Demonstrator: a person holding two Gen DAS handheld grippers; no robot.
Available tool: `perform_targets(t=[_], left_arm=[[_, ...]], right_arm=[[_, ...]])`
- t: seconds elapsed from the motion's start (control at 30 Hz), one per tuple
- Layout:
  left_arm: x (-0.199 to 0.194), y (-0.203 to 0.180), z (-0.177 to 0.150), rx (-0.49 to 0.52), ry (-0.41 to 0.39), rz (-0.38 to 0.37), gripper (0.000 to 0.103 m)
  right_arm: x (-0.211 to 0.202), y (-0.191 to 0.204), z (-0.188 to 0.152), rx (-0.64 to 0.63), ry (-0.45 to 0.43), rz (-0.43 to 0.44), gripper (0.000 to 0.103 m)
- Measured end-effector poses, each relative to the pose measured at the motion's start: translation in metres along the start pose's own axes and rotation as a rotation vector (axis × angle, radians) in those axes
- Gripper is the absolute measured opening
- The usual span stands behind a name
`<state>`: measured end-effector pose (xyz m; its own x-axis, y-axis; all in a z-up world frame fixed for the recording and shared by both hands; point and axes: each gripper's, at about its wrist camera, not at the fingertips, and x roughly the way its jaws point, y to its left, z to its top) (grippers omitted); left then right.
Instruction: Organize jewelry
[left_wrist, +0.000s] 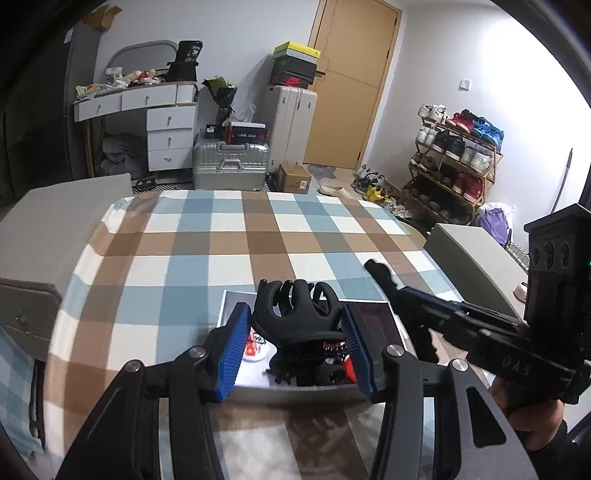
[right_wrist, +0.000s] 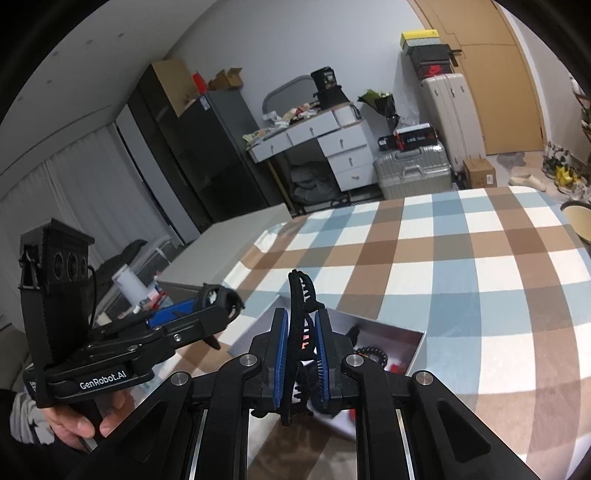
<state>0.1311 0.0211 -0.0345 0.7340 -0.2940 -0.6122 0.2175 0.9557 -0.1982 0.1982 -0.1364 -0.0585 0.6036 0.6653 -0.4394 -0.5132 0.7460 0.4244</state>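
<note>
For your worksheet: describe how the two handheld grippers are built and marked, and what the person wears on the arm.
Both grippers are black with silver pivot bolts and ribbed blue finger pads. The left gripper carries white "GenRobot.AI" lettering, a thin black cable and a black box with three round holes. The right gripper has embossed letters. A grey sleeve shows at one wrist.

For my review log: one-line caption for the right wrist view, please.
Right gripper clamps a black hair claw clip above an open white box on the checked tablecloth; left gripper alongside.

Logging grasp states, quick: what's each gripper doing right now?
Left gripper: closed on a black claw hair clip, over the box.
Right gripper: closed on a black banana hair clip.
</note>
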Motion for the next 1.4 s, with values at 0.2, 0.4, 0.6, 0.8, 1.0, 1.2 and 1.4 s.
perform_targets(t=[0.2, 0.4, 0.6, 0.8, 1.0, 1.2, 1.4], left_arm=[[0.024, 0.002, -0.003, -0.009, 0.045, -0.032, 0.045], [0.032, 0.002, -0.003, -0.016, 0.062, -0.053, 0.045], [0.037, -0.001, -0.003, 0.0, 0.089, -0.077, 0.045], [0.028, -0.001, -0.002, 0.002, 0.061, -0.049, 0.071], [-0.003, 0.007, 0.002, -0.031, -0.055, 0.014, 0.077], [-0.028, 0.002, 0.004, -0.017, -0.158, 0.105, 0.082], [-0.044, -0.005, 0.002, 0.005, -0.243, 0.193, 0.085]], right_arm=[[0.025, -0.007, -0.002, -0.036, 0.045, -0.019, 0.014], [0.037, -0.014, -0.006, -0.036, 0.062, -0.019, 0.014], [0.044, -0.015, -0.008, -0.056, 0.058, -0.029, 0.016], [0.034, -0.02, -0.008, -0.036, 0.011, -0.023, 0.037], [-0.003, -0.016, -0.005, -0.037, -0.117, -0.028, 0.066], [-0.036, 0.004, 0.0, -0.084, -0.226, -0.023, 0.089], [-0.061, 0.025, -0.004, -0.136, -0.329, -0.019, 0.103]])
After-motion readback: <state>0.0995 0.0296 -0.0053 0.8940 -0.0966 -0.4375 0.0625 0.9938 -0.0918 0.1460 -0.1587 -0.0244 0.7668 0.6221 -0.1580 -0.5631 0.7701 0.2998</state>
